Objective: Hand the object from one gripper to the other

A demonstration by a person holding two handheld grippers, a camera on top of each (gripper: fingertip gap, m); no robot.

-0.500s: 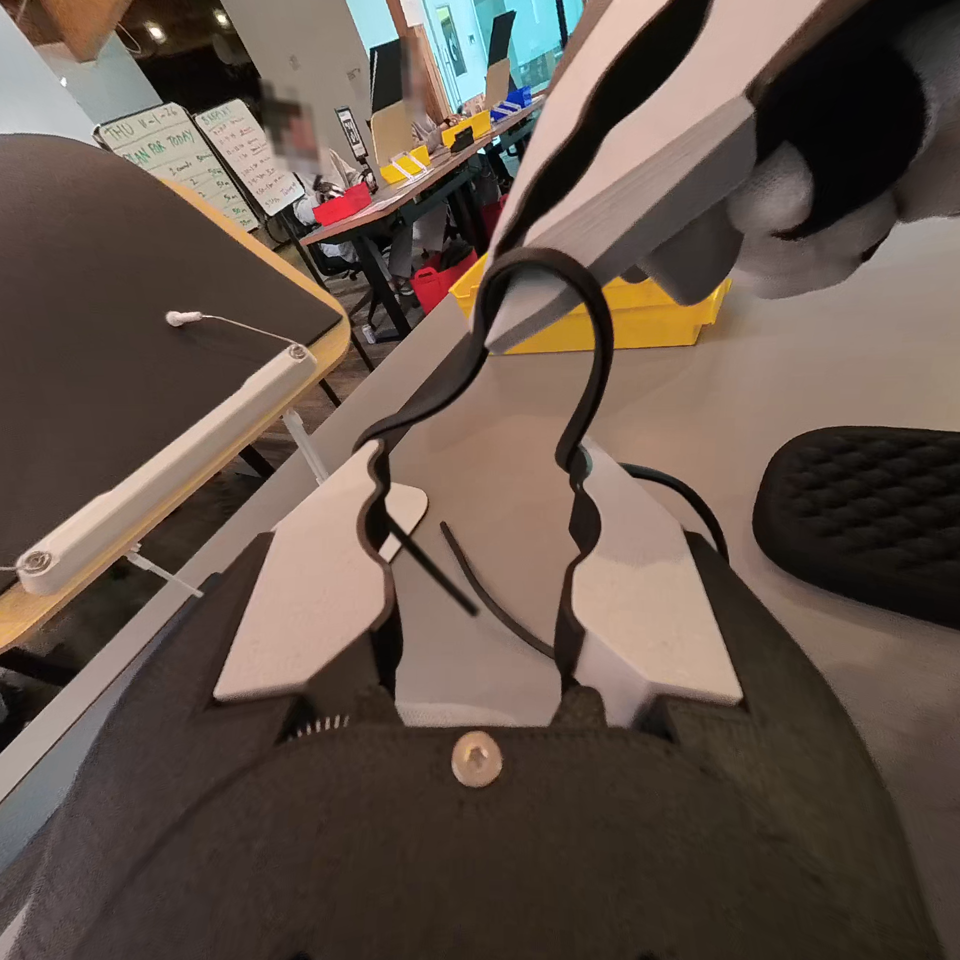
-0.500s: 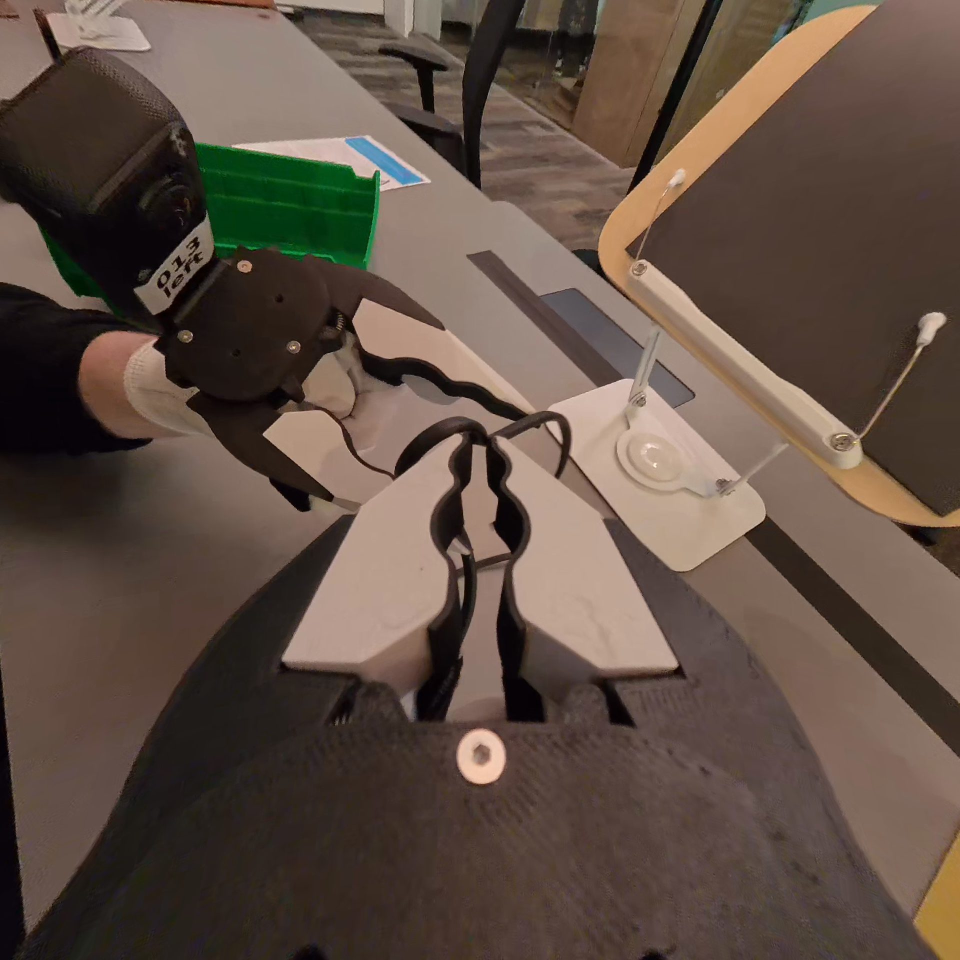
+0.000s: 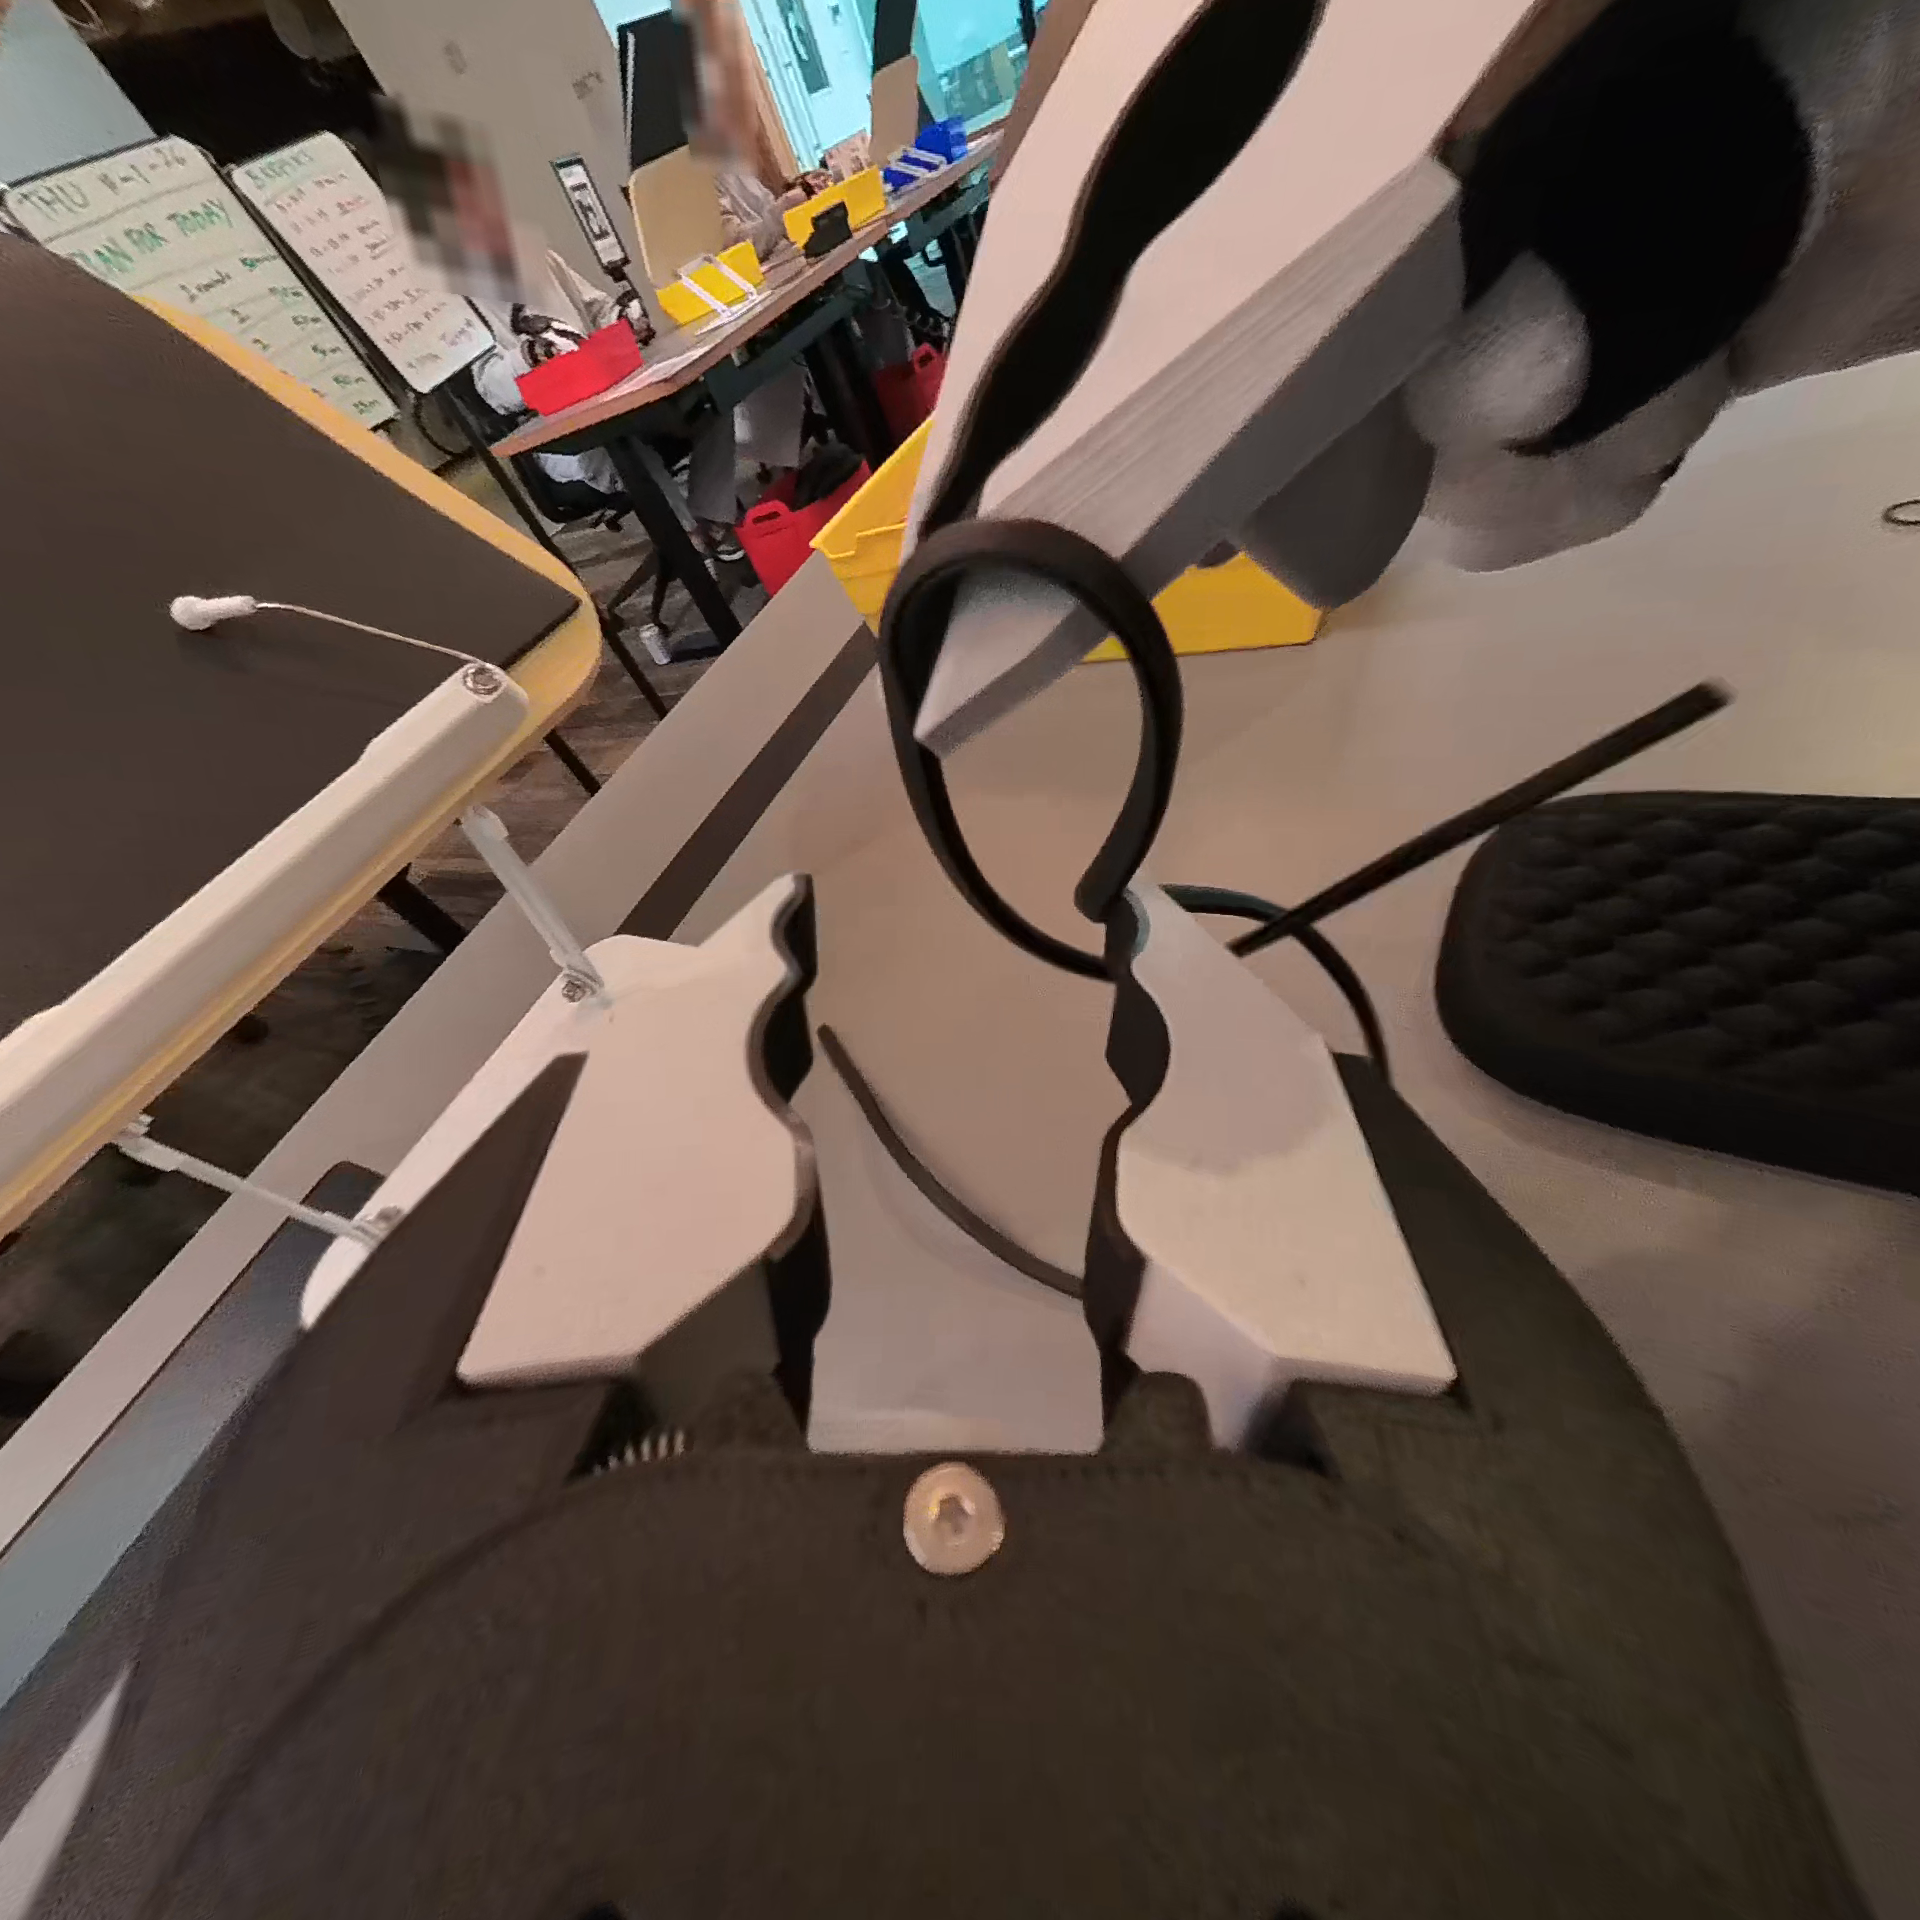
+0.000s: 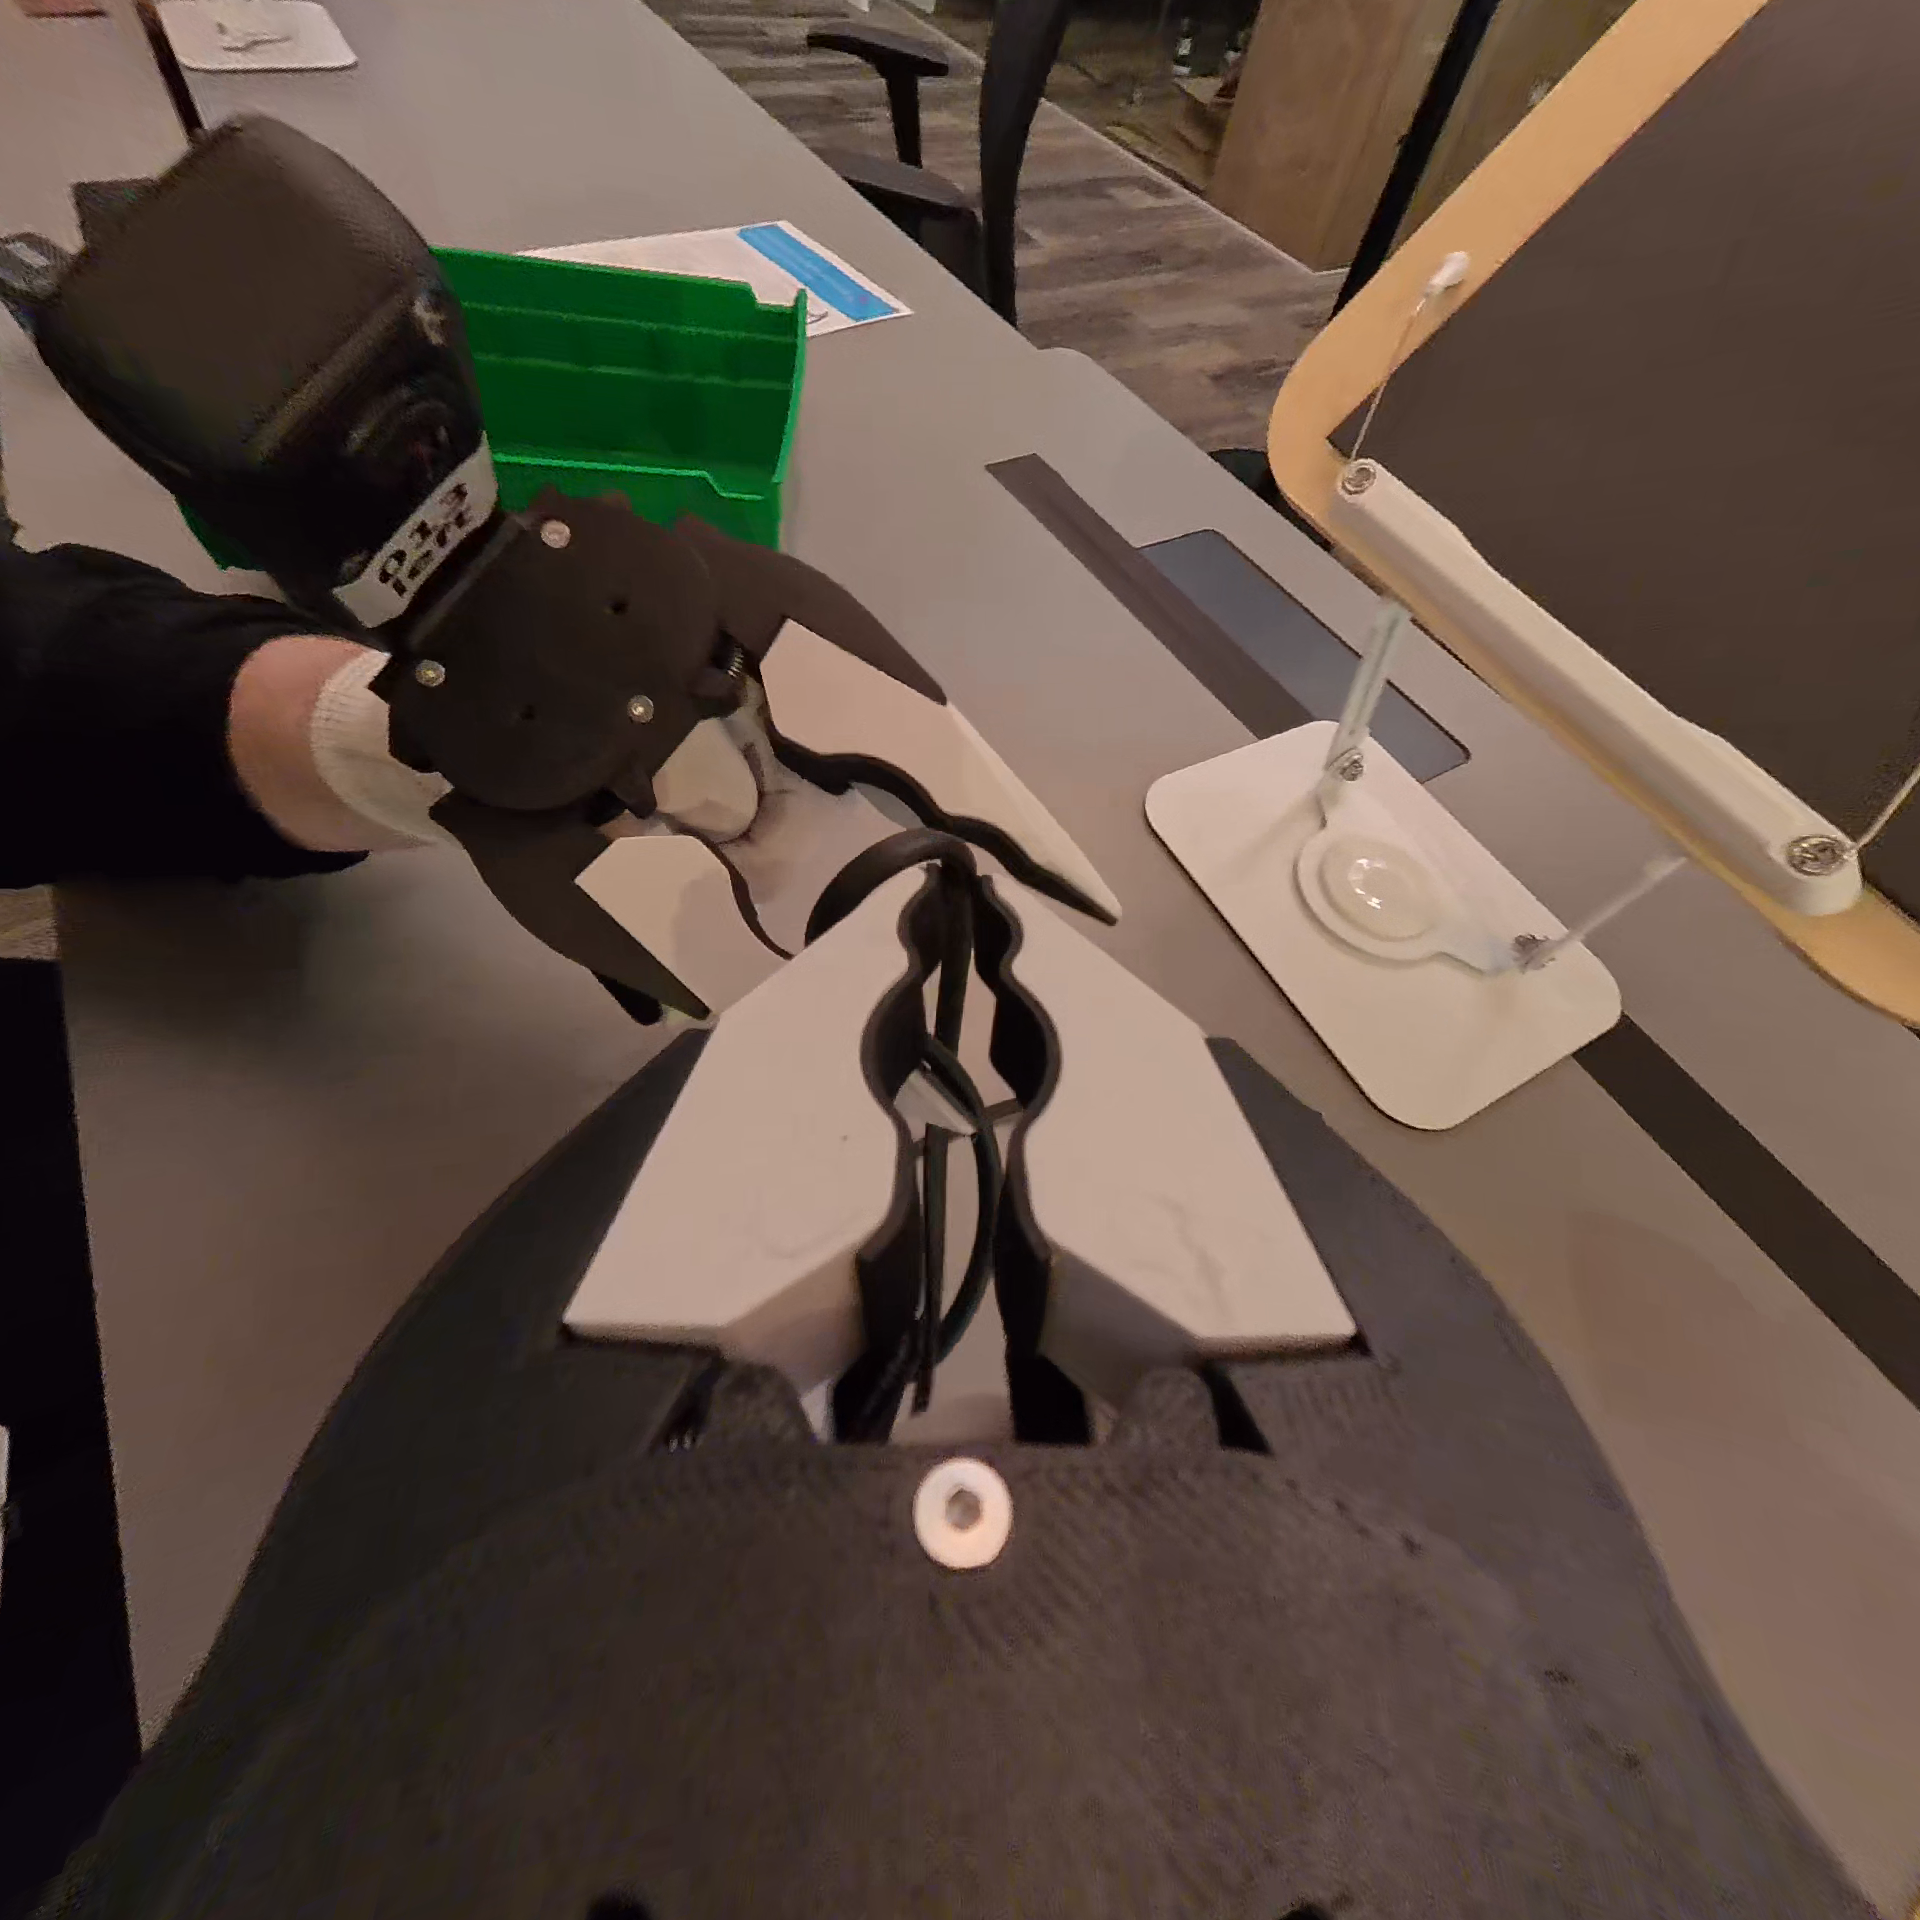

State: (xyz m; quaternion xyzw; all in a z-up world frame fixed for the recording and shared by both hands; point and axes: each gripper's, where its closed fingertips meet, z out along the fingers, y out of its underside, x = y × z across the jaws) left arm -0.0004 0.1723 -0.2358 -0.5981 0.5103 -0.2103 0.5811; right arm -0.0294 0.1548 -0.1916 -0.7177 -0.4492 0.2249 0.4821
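**Left wrist view.** The left gripper has its fingers spread wide and grips nothing. Half a second ago the black strap ran from one of its fingertips to the other. Now the strap has come off the fingertip nearer the white stand and only brushes the tip farther from it. The loop hangs over the tip of the right gripper, above and beyond the stand. Judge the release as done, so the handover is nearly complete. A thin tail sticks out away from the stand. You cannot tell where it joins the loop. A second dark strip shows between the open fingers. Whether it lies on the table is unclear.

**Right wrist view.** The right gripper has its fingers drawn narrow, clamped on the strap. The strap sits to the left of the stand. The left gripper stands open around the loop. The clamped length is mostly hidden in the slot, so grip depth cannot be confirmed
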